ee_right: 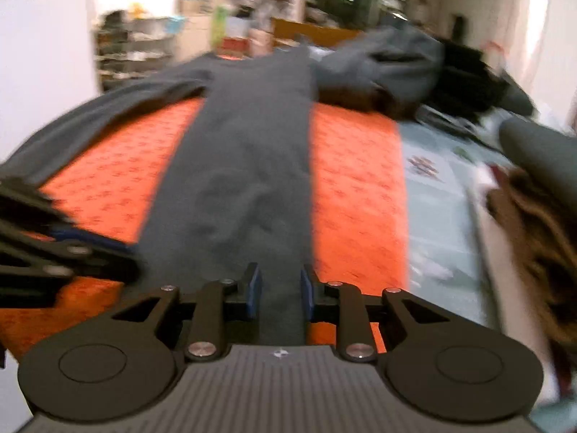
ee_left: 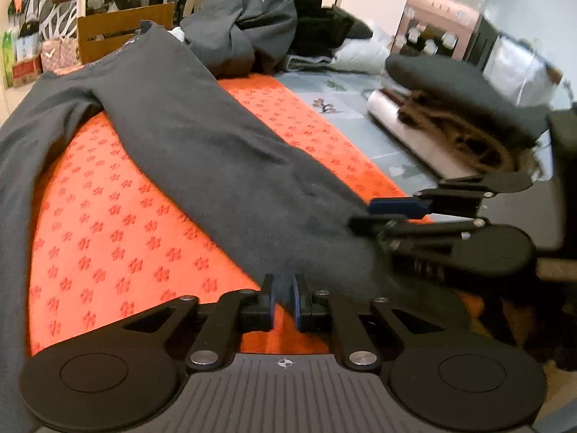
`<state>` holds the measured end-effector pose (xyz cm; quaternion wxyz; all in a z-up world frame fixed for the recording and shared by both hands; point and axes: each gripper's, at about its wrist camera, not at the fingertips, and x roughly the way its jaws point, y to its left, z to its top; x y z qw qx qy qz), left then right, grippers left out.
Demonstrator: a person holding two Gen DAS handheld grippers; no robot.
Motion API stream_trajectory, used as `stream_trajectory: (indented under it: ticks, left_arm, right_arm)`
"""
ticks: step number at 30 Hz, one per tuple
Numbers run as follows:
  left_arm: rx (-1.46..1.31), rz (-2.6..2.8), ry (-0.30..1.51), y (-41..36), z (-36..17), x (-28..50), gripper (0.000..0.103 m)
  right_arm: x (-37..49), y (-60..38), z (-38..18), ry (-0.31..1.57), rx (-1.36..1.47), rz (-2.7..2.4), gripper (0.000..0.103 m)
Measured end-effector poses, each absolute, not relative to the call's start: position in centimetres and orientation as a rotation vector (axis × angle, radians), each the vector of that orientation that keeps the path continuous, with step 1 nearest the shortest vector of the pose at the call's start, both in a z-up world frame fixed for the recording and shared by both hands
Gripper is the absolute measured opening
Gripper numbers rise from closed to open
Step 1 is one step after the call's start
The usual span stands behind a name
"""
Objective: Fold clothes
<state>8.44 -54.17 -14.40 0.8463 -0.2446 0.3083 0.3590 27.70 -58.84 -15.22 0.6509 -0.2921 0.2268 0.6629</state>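
The dark grey garment (ee_left: 202,137) lies stretched over the orange mat (ee_left: 108,238), running from the near hem at 6 o'clock up to its top end at 11 o'clock, with a second limb trailing off toward 9 o'clock.

The left gripper (ee_left: 284,294) has its fingers nearly closed, pinching the near hem. The right gripper (ee_right: 279,290) has its fingers partly open with a strip of the cloth running between them; whether the pads actually press on it I cannot tell, since that view is blurred.

The likely trouble: if the right side has no firm hold, lifting would raise only one corner, so the hem would skew and the fold come out crooked. The two grippers also sit close together at 3 o'clock in the left view and could knock into each other.

Count: two grippers, one garment laid out, one orange mat, one heap of unfolded clothes (ee_left: 252,32) at 12 o'clock, and one small stack (ee_left: 461,97) at 2 o'clock.
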Motion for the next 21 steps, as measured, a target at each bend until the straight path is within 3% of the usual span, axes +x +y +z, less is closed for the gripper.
stream_trajectory:
  ticks: [12,16,21]
  left_arm:
    - [-0.487,0.857,0.641,-61.2,-9.8,-5.2,0.011]
    - [-0.485,0.896,0.659,-63.2,-8.9,-9.3,0.012]
    - [-0.482,0.929,0.681,-65.4,-8.9,-13.4,0.014]
  right_arm:
    - [22.7,-68.1,-11.3,0.517,-0.497,1.736,0.027]
    - [18.4,-70.6,-11.7,0.585,-0.469,1.82,0.028]
    - [11.9,-72.3,-14.4,0.687,-0.476,1.903,0.036]
